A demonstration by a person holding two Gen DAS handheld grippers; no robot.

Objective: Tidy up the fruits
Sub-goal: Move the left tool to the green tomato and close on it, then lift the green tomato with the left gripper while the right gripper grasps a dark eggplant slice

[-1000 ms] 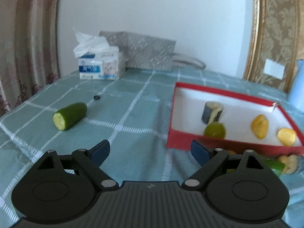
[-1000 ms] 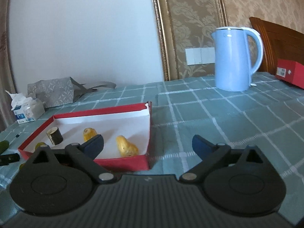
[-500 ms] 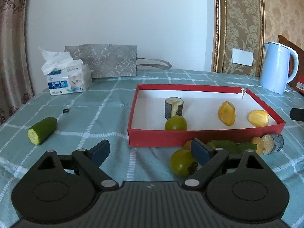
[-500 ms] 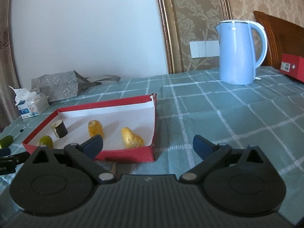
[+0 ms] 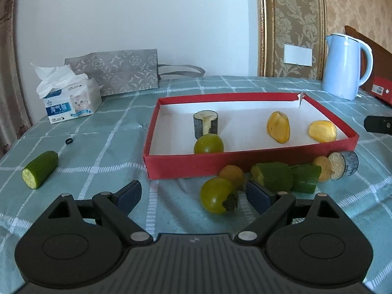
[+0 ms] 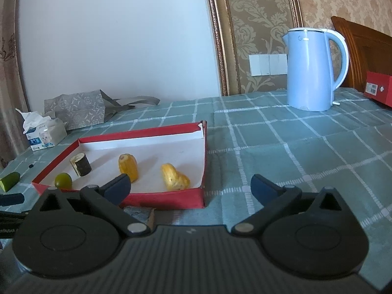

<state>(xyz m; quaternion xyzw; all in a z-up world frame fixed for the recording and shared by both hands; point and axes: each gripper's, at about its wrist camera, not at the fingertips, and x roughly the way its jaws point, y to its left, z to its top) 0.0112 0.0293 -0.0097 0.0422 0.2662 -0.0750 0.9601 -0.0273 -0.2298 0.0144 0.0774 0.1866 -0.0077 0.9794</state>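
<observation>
Fruits are lying in two groups on the checked green tablecloth [image 5: 103, 132], some loose in front of the red box [image 5: 245, 160] and some inside it. Nearest the camera, the left gripper [image 5: 193, 192] is hovering low over the cloth with its fingers spread wide and holding nothing; a green round fruit [image 5: 216, 199] with a dark stem is sitting between the fingertips, closer to the right one, and whether it is touching that finger cannot be told. Just behind it, an orange fruit [image 5: 231, 173], a green pepper piece [image 5: 274, 178], a second green piece [image 5: 306, 177] and a dark-skinned cut cylinder [image 5: 343, 164] are crowding together along the box's near wall. Off to the left, a cut cucumber piece [image 5: 40, 169] is lying alone, well apart from the box. Inside the box, a green fruit [image 5: 209, 144] is resting near the front wall, a dark cylinder piece [image 5: 205, 124] is standing just behind it, and two yellow fruits [image 5: 278, 127] are sitting toward the right side. The right gripper [image 6: 189, 187] is also hanging with fingers wide apart and empty, near the box's right front corner. Farther back, a tissue pack [image 5: 71, 100] and a grey paper bag [image 5: 115, 71] are standing on the left, and a blue kettle [image 6: 312, 69] is standing on the right.
</observation>
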